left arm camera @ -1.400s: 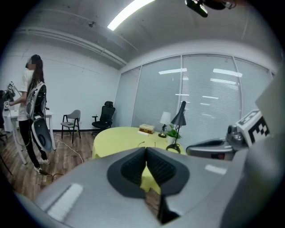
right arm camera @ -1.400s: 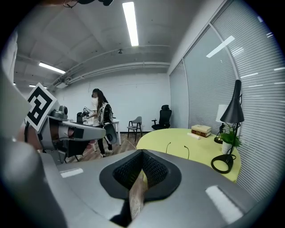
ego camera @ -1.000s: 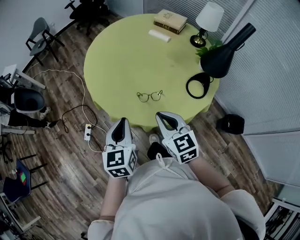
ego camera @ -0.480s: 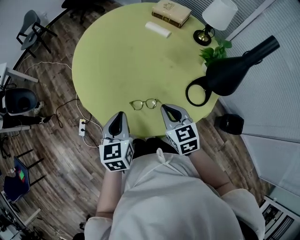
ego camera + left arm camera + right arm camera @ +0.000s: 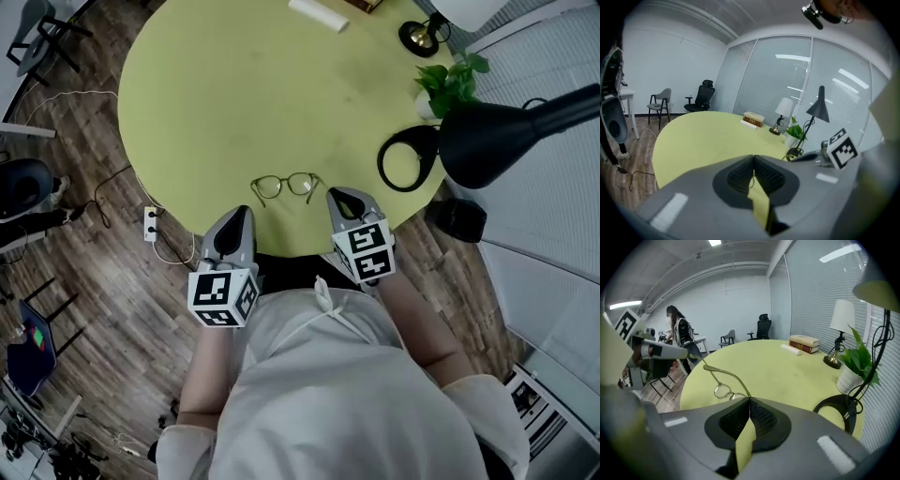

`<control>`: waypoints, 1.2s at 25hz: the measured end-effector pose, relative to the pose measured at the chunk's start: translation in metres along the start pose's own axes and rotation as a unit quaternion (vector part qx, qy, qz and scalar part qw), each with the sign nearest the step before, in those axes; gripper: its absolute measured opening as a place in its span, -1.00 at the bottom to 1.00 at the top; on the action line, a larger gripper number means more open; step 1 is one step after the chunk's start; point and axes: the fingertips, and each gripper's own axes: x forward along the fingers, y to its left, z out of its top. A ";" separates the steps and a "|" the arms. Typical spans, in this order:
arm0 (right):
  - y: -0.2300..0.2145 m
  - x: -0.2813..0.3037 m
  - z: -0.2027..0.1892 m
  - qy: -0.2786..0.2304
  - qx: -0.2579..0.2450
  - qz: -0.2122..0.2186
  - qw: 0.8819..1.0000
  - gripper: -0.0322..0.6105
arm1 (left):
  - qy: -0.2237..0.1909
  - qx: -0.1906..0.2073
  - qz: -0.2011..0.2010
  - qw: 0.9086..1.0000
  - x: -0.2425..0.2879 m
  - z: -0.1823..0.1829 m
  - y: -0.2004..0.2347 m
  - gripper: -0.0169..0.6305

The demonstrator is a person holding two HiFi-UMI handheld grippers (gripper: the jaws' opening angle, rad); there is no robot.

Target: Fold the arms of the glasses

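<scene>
Thin-rimmed glasses [image 5: 284, 186] lie with both arms spread near the near edge of the round yellow-green table [image 5: 234, 94]. My left gripper [image 5: 242, 212] is shut and empty, just off the table's edge, below and left of the glasses. The right gripper [image 5: 335, 194] is shut and empty too, its tip close to the glasses' right end. In the right gripper view the glasses [image 5: 724, 390] sit right beyond the closed jaws [image 5: 749, 401], one arm rising to the left. The left gripper view shows closed jaws [image 5: 753, 158] over the table [image 5: 703, 136].
A black desk lamp [image 5: 497, 131] with a ring base [image 5: 408, 159], a potted plant [image 5: 450, 80] and a small gold-footed lamp [image 5: 427, 36] stand at the table's right. A white roll [image 5: 319, 14] lies at the far side. On the floor are a black bag [image 5: 459, 220] and a power strip [image 5: 150, 223].
Both grippers have come forward and down to the table's near edge, ending on either side of the glasses. The glasses have not moved.
</scene>
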 end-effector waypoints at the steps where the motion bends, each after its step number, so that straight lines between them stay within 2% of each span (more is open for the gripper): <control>1: -0.002 0.007 -0.005 0.008 -0.013 0.000 1.000 -0.86 | 0.001 -0.002 -0.005 1.000 0.003 -0.001 0.001 -0.93; 2: -0.003 0.013 -0.009 0.017 -0.026 0.004 1.000 -0.66 | 0.002 -0.002 -0.006 1.000 0.006 -0.003 0.004 -0.93; 3: -0.003 0.019 -0.012 0.024 -0.041 0.009 0.999 -0.59 | 0.002 0.002 -0.004 1.000 0.010 -0.004 0.006 -0.93; 9: -0.005 0.039 -0.005 0.032 -0.139 0.044 0.989 -0.52 | 0.013 0.041 0.011 0.999 0.031 -0.016 0.022 -0.93; 18: 0.004 0.048 0.012 0.061 -0.260 0.096 0.959 -0.65 | 0.013 0.041 0.019 0.999 0.041 -0.018 0.036 -0.93; 23: 0.012 0.048 0.014 0.052 -0.275 0.123 0.952 -0.77 | 0.015 0.043 0.018 0.999 0.044 -0.019 0.036 -0.93; 30: 0.013 0.048 0.012 0.050 -0.292 0.131 0.946 -0.83 | 0.016 0.046 0.018 0.999 0.050 -0.016 0.038 -0.93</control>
